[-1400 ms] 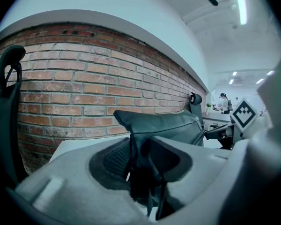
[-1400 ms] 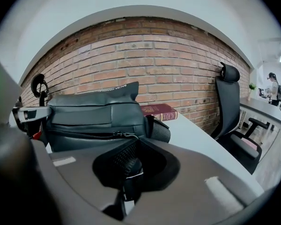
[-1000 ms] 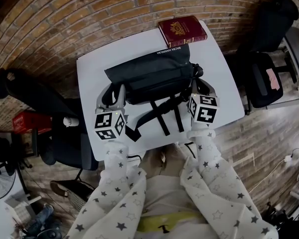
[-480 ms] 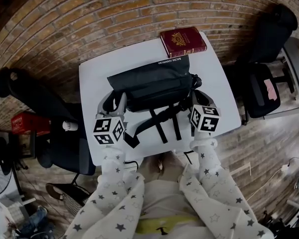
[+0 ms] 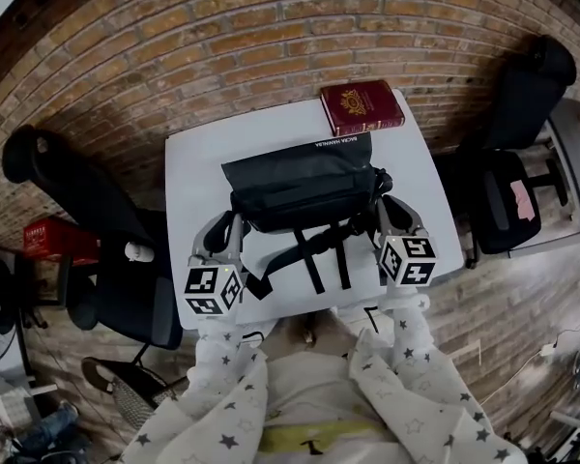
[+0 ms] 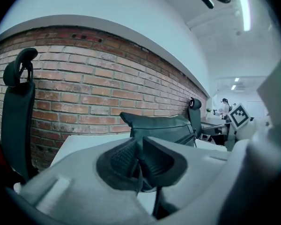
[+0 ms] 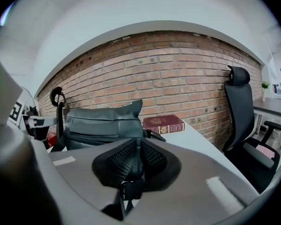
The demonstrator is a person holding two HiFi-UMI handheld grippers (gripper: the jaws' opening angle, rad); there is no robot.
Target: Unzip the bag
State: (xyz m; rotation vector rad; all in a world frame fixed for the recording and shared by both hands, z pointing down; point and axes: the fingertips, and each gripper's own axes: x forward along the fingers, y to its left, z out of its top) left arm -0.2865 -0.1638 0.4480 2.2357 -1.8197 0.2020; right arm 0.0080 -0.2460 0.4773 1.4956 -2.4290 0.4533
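Both units drawn back toward near edge. Left hand-held gripper [image 5: 226, 230]: jaws just closing, now narrow, pinching side strap [image 6: 138, 179]. Right hand-held gripper [image 5: 394, 213]: jaws just opening slightly, pads still on buckle strap [image 7: 126, 189]. Bag [image 5: 304, 187] sits mid bench [image 5: 198, 162], closed. We judge bag steadied only; zip untouched, unzipping remains.

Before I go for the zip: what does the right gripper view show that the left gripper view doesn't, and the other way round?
Only the right gripper view: the red book lying on the white table past the black bag, close to the brick wall. Only the left gripper view: a bright ceiling strip light. Both: the bag on the table, the brick wall behind it, and black office chairs at the sides.
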